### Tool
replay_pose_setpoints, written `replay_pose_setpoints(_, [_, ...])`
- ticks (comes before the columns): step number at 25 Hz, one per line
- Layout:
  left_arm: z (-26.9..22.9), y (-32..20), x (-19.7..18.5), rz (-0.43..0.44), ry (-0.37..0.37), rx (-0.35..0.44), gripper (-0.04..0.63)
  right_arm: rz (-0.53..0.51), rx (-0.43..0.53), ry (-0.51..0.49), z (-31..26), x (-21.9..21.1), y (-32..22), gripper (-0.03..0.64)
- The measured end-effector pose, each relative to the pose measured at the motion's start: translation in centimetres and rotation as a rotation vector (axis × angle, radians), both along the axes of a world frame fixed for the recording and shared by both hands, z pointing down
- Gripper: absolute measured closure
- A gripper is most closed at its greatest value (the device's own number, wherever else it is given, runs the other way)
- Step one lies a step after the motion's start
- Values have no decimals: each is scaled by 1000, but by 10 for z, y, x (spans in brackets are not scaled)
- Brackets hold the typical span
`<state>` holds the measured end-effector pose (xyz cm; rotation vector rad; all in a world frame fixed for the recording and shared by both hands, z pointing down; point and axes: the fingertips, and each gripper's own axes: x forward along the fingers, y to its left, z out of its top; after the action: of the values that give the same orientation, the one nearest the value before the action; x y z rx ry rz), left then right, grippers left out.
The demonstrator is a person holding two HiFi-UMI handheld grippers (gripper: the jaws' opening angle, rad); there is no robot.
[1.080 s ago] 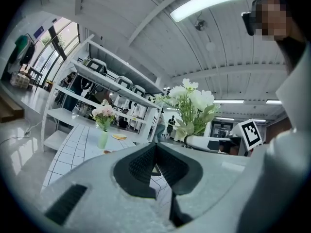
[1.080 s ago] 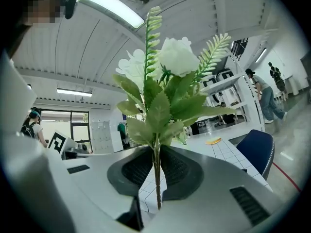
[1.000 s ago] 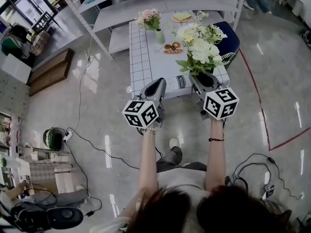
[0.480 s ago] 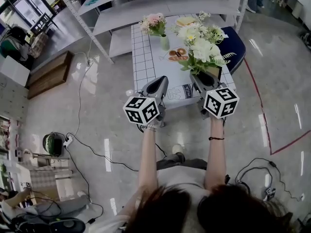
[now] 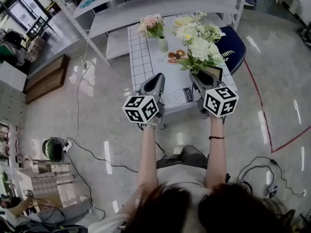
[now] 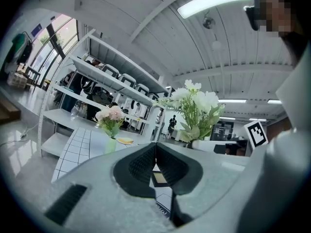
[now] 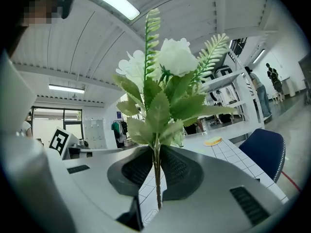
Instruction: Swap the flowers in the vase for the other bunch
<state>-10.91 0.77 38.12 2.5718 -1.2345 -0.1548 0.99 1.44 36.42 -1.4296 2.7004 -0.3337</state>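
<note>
Left gripper: held level at the near edge of the table. Its jaws are seen pressed together in the left gripper view, and nothing is held between them. A marker cube is carried at its rear.

Right gripper: held level beside the left one, also at the table's near edge. Its jaws are clamped on the thin stem of the white bunch, which is kept upright. Its own marker cube is carried behind.

White bunch: white blooms, broad green leaves and fern sprigs are shown above the right jaws. It is held clear of the tabletop and well apart from the vase.

Vase: small, pale green, and stood upright towards the far middle of the table. The pink flowers are seated in it.

Table: low, and covered by a white cloth with a dark grid.

Plate: set just beside the vase, on its near right side, with brown food on it. A second dish with yellow contents is placed at the far edge.

Blue chair: placed at the table's right side.

Shelving: white, and placed beyond the table.

Red line: marked on the glossy floor at the right.
</note>
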Motion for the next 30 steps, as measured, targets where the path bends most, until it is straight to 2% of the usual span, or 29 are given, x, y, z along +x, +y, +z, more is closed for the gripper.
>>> replay_pose_setpoints(3, [2,-5,-1,7,21,-1,583,3,-2,-4,1,-1,-5,566])
replay_pose_setpoints(14, [-1,-26,-2,1,18,23,583,6,-29,-4,8,-3,-31,566])
replay_pose_setpoints(30, [7,-118,1,-64,32,3,583,-43,-46,-14,12,3,-131,566])
